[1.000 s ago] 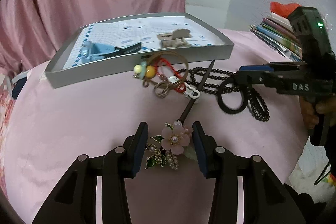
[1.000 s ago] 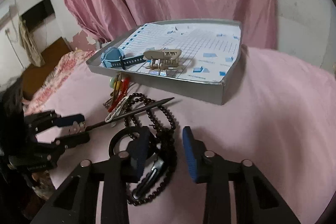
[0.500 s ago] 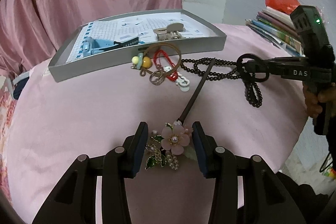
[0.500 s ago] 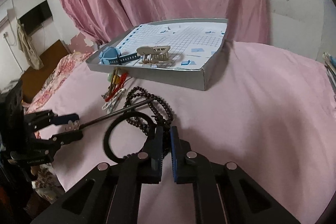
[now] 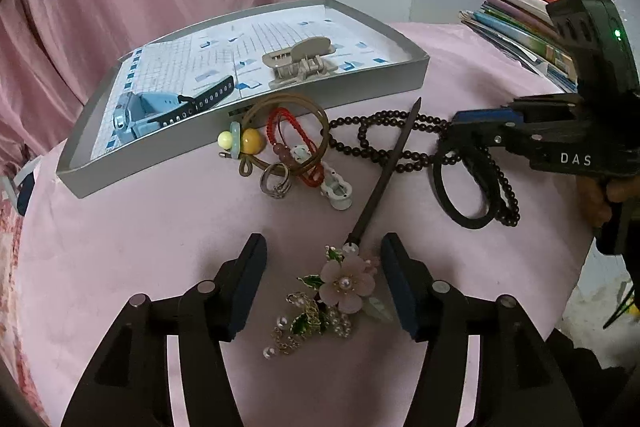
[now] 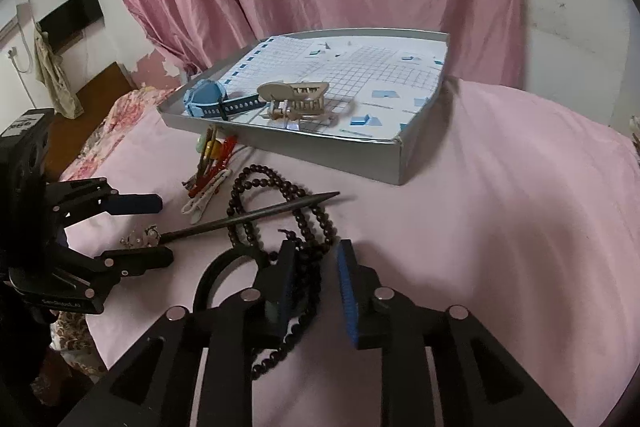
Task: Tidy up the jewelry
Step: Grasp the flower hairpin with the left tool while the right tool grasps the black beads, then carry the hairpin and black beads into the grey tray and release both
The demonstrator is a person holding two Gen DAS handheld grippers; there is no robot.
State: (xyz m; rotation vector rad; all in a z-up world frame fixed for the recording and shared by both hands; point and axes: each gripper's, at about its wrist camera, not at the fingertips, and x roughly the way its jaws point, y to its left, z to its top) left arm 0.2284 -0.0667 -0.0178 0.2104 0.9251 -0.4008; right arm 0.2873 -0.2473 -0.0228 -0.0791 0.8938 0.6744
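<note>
Your left gripper [image 5: 323,281] sits low over the pink worktop [image 5: 120,247] with its jaws wide apart, and the flower head of the hairpin [image 5: 347,285] lies between them, touching neither pad. The pin's dark shaft runs up and away to the right, its tip crossing the dark bead necklace [image 5: 384,143]. Further back on your left, the grey tray [image 5: 248,129] holds a blue watch [image 5: 138,111] at its left end and a beige claw clip [image 5: 300,61] nearer the middle, both on gridded paper. Just in front of the tray's near wall there's a small tangle: a brown bangle [image 5: 288,103], a red cord bracelet [image 5: 286,135], a yellow bead charm [image 5: 251,141], a silver ring [image 5: 275,179] and a white clip [image 5: 337,189], all touching or overlapping. Moving right, the black ring bangle [image 5: 460,201] rests on the cloth against the necklace's loops. Your right gripper [image 6: 314,281] is right there, jaws apart, one finger over the bangle's rim and the beads bunched between and beneath the pads; nothing is clamped. Far right, a stack of books [image 5: 516,23] sits behind the gripper body.
</note>
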